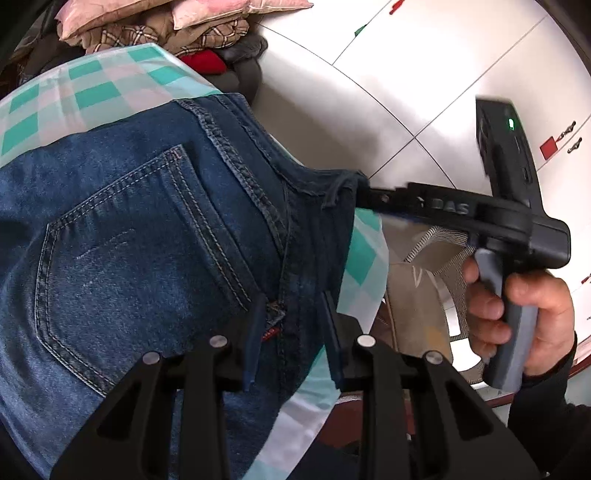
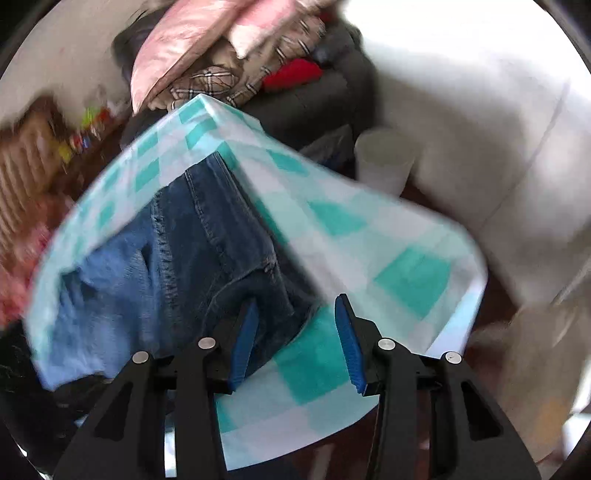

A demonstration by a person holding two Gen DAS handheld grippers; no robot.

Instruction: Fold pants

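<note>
Blue jeans (image 1: 129,221) lie back-pocket up on a table covered by a teal-and-white checked cloth (image 1: 92,85). My left gripper (image 1: 293,328) hovers low over their seamed edge by a small red tag. Its jaws are apart, with denim in the gap and no clear pinch. A hand (image 1: 524,306) holds my right gripper (image 1: 365,195), whose tips reach the jeans' far corner at the table edge. In the right wrist view the jeans (image 2: 207,240) run away from me. Their near corner sits against the left blue pad of my right gripper (image 2: 297,325), and checked cloth (image 2: 369,240) shows before the other pad.
A pile of pink pillows and plaid clothes (image 1: 166,26) lies on a dark seat beyond the table, and this pile (image 2: 221,55) also shows in the right wrist view. White tiled floor (image 1: 406,74) lies to the right. A pale round tub (image 2: 384,162) stands on the floor by the table's far corner.
</note>
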